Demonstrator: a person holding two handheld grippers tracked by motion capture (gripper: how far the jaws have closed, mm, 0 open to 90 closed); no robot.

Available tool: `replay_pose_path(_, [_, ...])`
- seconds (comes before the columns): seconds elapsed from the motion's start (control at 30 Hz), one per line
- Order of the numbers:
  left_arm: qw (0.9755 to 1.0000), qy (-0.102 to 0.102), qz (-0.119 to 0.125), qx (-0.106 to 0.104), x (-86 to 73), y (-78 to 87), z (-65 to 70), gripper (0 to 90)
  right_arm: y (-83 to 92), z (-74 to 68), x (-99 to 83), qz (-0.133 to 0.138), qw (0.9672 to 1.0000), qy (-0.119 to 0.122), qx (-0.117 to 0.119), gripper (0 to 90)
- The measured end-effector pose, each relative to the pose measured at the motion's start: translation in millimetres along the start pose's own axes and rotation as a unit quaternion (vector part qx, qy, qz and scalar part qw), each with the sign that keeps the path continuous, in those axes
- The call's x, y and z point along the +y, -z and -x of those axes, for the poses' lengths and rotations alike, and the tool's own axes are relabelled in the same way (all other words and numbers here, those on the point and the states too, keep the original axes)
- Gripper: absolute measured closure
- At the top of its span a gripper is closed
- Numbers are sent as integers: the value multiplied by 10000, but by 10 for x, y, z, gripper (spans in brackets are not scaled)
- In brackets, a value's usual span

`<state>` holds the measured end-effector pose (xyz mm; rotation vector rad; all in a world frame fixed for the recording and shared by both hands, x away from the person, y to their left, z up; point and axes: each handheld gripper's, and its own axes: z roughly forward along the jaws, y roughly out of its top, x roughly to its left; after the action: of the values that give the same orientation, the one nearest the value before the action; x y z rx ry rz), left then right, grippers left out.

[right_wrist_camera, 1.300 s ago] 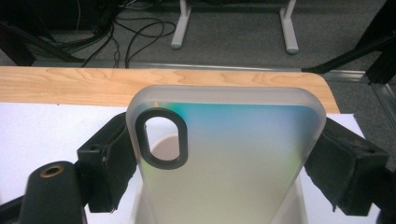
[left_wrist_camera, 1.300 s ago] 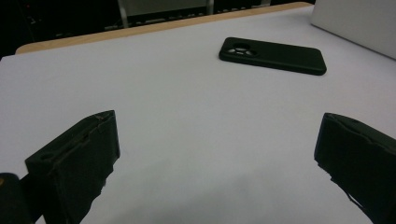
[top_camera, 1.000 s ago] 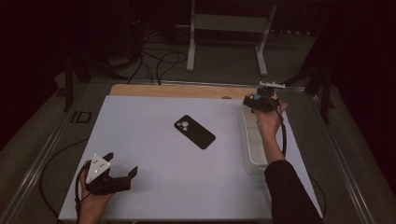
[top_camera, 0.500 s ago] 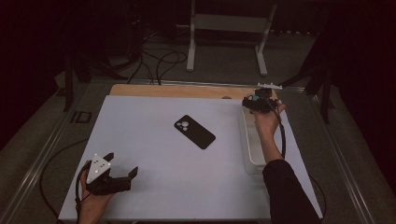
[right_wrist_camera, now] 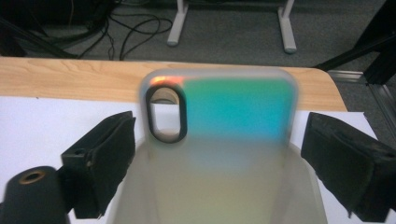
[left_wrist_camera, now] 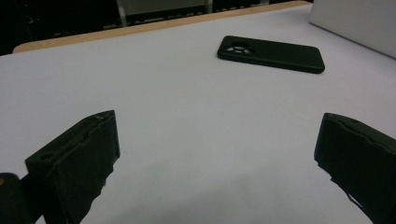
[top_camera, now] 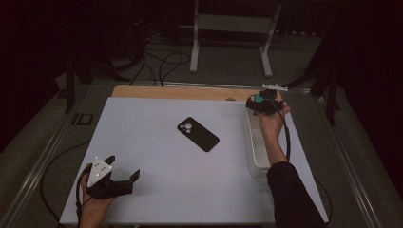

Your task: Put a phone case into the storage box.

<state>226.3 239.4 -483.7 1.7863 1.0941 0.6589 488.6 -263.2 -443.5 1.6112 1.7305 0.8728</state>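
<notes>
A black phone (top_camera: 198, 134) lies camera-side up in the middle of the white mat (top_camera: 157, 190); the left gripper view has this phone (left_wrist_camera: 271, 53) ahead and to the right. My left gripper (top_camera: 124, 167) rests at the near left corner of the mat, open and with nothing in it (left_wrist_camera: 217, 158). My right gripper (top_camera: 261, 105) hovers at the far end of a translucent tray (top_camera: 254, 142). An iridescent phone case (right_wrist_camera: 224, 112) stands on end in that tray between its jaws (right_wrist_camera: 219, 158). Those jaws have just been opening, and a thin gap shows on each side of the case.
A wooden table edge (top_camera: 180, 92) runs along the far side of the mat. Behind it are cables (top_camera: 161, 61) and a white stand (top_camera: 233, 28) on the floor. A small dark square (top_camera: 83, 118) lies left of the mat.
</notes>
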Motion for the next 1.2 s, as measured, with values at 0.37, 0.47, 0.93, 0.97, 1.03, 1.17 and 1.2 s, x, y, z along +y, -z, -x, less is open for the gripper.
replay_pose_path(0.37, [10000, 2, 9, 18, 2, 14, 0, 6, 227, 49, 72, 379, 9992, -32, 107, 94])
replay_pose_path(0.47, [10000, 6, 19, 25, 5, 17, 3, 7, 322, 32, 90, 482, 9985, 35, 237, 94])
replay_pose_path(0.93, [10000, 2, 30, 30, 13, 23, 11, 6, 996, -94, -62, 952, 9902, 360, 957, 94])
replay_pose_path(0.97, [10000, -1, 31, 33, 13, 23, 12, 6, 1055, -107, -85, 994, 9892, 384, 1005, 94])
replay_pose_path(1.03, [10000, 3, 30, 34, 15, 20, 11, 6, 1172, -129, -136, 1080, 9864, 459, 1152, 94])
replay_pose_path(1.17, [10000, 1, 30, 37, 15, 18, 12, 6, 1391, -189, -280, 1177, 9809, 697, 1383, 94])
replay_pose_path(1.2, [10000, 3, 28, 39, 15, 19, 13, 6, 1443, -200, -322, 1197, 9795, 729, 1448, 95])
